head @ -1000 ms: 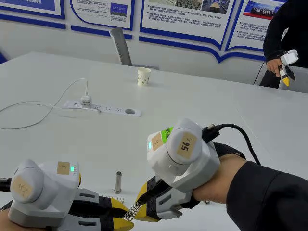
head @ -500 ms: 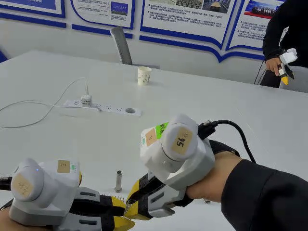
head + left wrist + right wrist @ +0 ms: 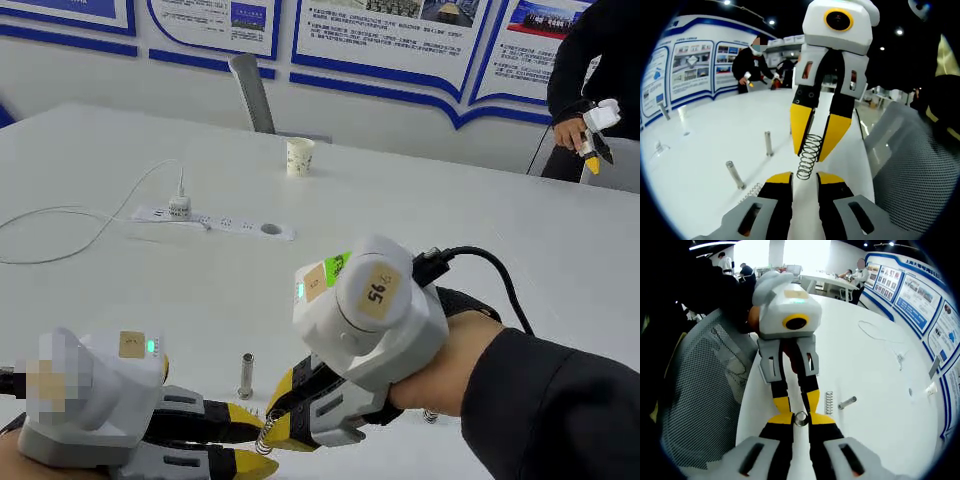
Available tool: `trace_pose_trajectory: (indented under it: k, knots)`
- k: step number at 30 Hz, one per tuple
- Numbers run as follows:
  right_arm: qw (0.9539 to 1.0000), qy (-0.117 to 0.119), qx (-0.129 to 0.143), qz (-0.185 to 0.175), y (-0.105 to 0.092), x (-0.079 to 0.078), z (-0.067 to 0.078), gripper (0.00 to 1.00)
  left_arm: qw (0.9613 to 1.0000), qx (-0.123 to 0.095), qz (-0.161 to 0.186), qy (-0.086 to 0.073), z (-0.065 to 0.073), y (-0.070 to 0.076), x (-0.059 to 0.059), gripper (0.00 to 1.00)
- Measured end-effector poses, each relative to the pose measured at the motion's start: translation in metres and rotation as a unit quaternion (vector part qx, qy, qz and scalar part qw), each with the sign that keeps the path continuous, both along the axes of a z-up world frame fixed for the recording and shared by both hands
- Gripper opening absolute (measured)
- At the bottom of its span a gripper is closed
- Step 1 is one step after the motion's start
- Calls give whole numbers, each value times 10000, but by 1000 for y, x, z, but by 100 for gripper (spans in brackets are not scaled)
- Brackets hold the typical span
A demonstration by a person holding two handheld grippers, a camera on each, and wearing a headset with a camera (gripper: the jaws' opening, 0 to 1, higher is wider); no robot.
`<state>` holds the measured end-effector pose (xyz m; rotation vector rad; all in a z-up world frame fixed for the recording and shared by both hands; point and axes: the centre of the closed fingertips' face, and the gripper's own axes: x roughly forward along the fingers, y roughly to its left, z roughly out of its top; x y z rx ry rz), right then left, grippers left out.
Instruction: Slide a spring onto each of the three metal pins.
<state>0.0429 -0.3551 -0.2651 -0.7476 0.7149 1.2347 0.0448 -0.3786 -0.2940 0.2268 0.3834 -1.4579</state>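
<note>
A short metal pin [image 3: 245, 376] stands on the white table [image 3: 420, 230] just beyond both grippers. My right gripper [image 3: 275, 428] is shut on a small steel spring [image 3: 264, 437], tip to tip with my left gripper [image 3: 262, 445]. The left gripper view shows the spring [image 3: 809, 156] hanging from the right gripper [image 3: 812, 152], its lower end level with the tips of my left gripper [image 3: 805, 176], whose jaws stand narrowly apart. Two pins [image 3: 769, 143] [image 3: 734, 175] stand to the left, and a loose spring [image 3: 754, 191] lies near them. In the right gripper view the spring [image 3: 800, 418] shows end-on.
A power strip [image 3: 215, 225] with a white cable and a paper cup [image 3: 298, 158] lie farther back. A grey chair [image 3: 250, 95] stands behind the table. A person [image 3: 590, 90] at the far right holds another gripper. A mesh chair [image 3: 910, 165] is beside me.
My right gripper has moved left and slightly down, closer to the left gripper. The spring between them now hangs steeper and looks shorter. The left gripper has stayed put.
</note>
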Motion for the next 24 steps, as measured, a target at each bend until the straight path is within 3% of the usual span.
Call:
trace_pose_trajectory:
  k: [24]
  knots:
    - [9997, -14, -94, -223, -21, 7, 3, 12, 9988, 174, 438, 138, -7, 12, 16, 43]
